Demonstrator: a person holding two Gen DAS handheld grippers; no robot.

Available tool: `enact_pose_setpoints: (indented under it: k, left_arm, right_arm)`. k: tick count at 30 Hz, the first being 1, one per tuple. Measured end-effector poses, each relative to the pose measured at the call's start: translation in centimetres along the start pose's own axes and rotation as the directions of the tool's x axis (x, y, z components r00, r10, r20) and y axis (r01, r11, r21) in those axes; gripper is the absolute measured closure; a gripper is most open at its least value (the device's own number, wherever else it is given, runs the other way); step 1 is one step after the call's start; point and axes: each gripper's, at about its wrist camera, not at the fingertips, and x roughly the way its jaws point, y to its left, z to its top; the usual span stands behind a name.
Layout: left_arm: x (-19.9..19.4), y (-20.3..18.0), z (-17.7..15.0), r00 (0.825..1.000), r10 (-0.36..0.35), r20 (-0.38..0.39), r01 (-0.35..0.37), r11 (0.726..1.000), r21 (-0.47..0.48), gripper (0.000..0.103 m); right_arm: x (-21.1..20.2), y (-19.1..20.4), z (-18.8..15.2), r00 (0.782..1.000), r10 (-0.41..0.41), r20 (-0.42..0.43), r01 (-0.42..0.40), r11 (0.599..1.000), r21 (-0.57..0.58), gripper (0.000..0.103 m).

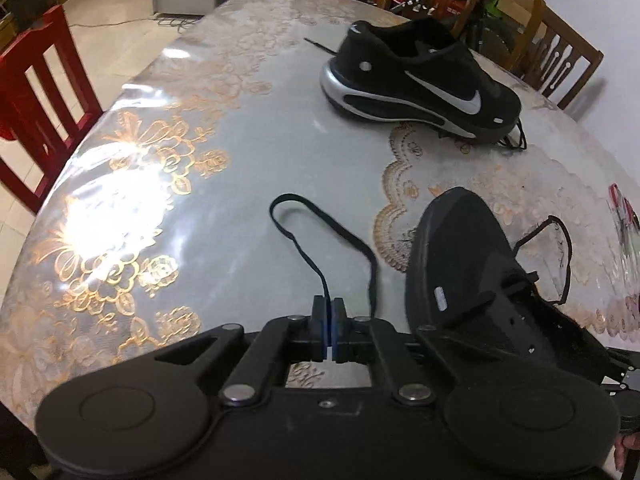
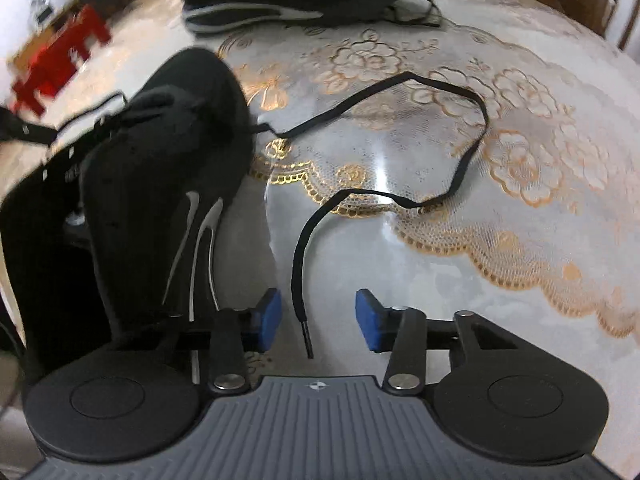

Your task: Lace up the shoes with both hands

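A black sneaker [image 1: 460,264] lies close by on the table, toe pointing away, its eyelets partly laced. My left gripper [image 1: 329,304] is just left of it, shut on one end of its black lace [image 1: 308,260], which loops out over the table. In the right wrist view the same sneaker [image 2: 160,184] is to the left. The other lace end [image 2: 298,256] curves across the table, and its tip lies between the blue pads [image 2: 268,320] of my right gripper [image 2: 318,308]. The pads stand apart and do not touch the lace. A second black sneaker [image 1: 420,76] with a white swoosh sits farther back.
The round table [image 1: 240,140] has a glossy lace-pattern cover. A red chair [image 1: 44,92] stands at the left edge and a wooden chair [image 1: 560,56] at the far right. Small pink items [image 1: 624,208] lie near the right rim.
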Motion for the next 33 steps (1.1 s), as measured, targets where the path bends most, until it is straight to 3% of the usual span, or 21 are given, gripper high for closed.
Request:
enact_pose_setpoints:
  k: [2, 4, 6, 8, 13, 16, 18, 22, 24, 25, 26, 28, 29, 31, 33]
  left_arm:
    - [-0.4, 0.5, -0.4, 1.0, -0.004, -0.006, 0.004, 1.0, -0.008, 0.101]
    - [-0.8, 0.7, -0.6, 1.0, -0.011, -0.01, 0.011, 1.0, -0.011, 0.101]
    - [-1.3, 0.9, -0.7, 1.0, -0.024, -0.009, 0.023, 1.0, -0.014, 0.101]
    - [-2.1, 1.0, -0.4, 0.998, -0.058, 0.001, 0.058, 0.998, -0.019, 0.101]
    - [-8.0, -1.0, 2.3, 0.977, -0.178, 0.118, 0.171, 0.983, 0.073, 0.102]
    - [-13.1, -2.3, 5.2, 0.936, -0.268, 0.229, 0.246, 0.962, 0.117, 0.102]
    - [-16.9, -3.1, 7.2, 0.889, -0.33, 0.317, 0.299, 0.943, 0.144, 0.102]
    - [-23.5, -4.5, 9.7, 0.792, -0.419, 0.443, 0.361, 0.908, 0.213, 0.102]
    - [-25.9, -5.4, 10.5, 0.761, -0.451, 0.467, 0.369, 0.892, 0.261, 0.101]
    - [-26.5, -5.9, 10.8, 0.764, -0.458, 0.454, 0.362, 0.887, 0.286, 0.101]
    - [-26.6, -6.1, 11.1, 0.78, -0.458, 0.427, 0.354, 0.885, 0.303, 0.098]
    - [-24.3, -6.1, 10.8, 0.846, -0.418, 0.33, 0.326, 0.896, 0.3, 0.083]
    - [-21.8, -5.7, 10.0, 0.886, -0.371, 0.276, 0.299, 0.915, 0.271, 0.059]
    - [-16.3, -4.7, 8.0, 0.95, -0.268, 0.158, 0.232, 0.949, 0.215, 0.059]
    - [-9.7, -3.3, 5.3, 0.987, -0.155, 0.053, 0.145, 0.977, 0.154, 0.06]
  right_arm:
    - [0.0, 0.3, 0.3, 0.999, 0.035, -0.024, -0.035, 0.999, 0.005, 0.101]
    - [0.0, 0.5, 0.6, 0.999, 0.022, -0.037, -0.021, 1.0, 0.023, 0.101]
    - [-0.6, -0.6, 0.8, 0.996, 0.092, -0.021, -0.088, 0.987, 0.132, 0.102]
    - [-2.2, -2.0, 1.2, 0.99, 0.138, 0.031, -0.141, 0.96, 0.243, 0.102]
    - [-10.0, -3.7, 3.4, 0.969, 0.137, 0.204, -0.194, 0.936, 0.293, 0.101]
    - [-16.2, -3.3, 6.0, 0.926, 0.146, 0.349, -0.239, 0.94, 0.242, 0.101]
    - [-20.7, -2.6, 8.0, 0.874, 0.158, 0.46, -0.267, 0.946, 0.183, 0.101]
    - [-28.6, -0.7, 11.5, 0.75, 0.179, 0.637, -0.264, 0.964, 0.041, 0.101]
    - [-31.0, 0.2, 12.7, 0.706, 0.2, 0.679, -0.254, 0.967, -0.021, 0.101]
    - [-32.2, 0.7, 13.2, 0.685, 0.211, 0.697, -0.247, 0.968, -0.05, 0.101]
    - [-33.3, 1.1, 13.8, 0.664, 0.223, 0.713, -0.24, 0.968, -0.08, 0.101]
    - [-34.2, 1.9, 14.1, 0.648, 0.234, 0.725, -0.223, 0.968, -0.114, 0.101]
    - [-34.1, 2.2, 14.1, 0.649, 0.237, 0.723, -0.218, 0.968, -0.122, 0.101]
    - [-32.7, 2.6, 13.5, 0.671, 0.236, 0.703, -0.22, 0.969, -0.115, 0.101]
    - [-31.1, 2.5, 13.1, 0.702, 0.237, 0.671, -0.242, 0.966, -0.088, 0.101]
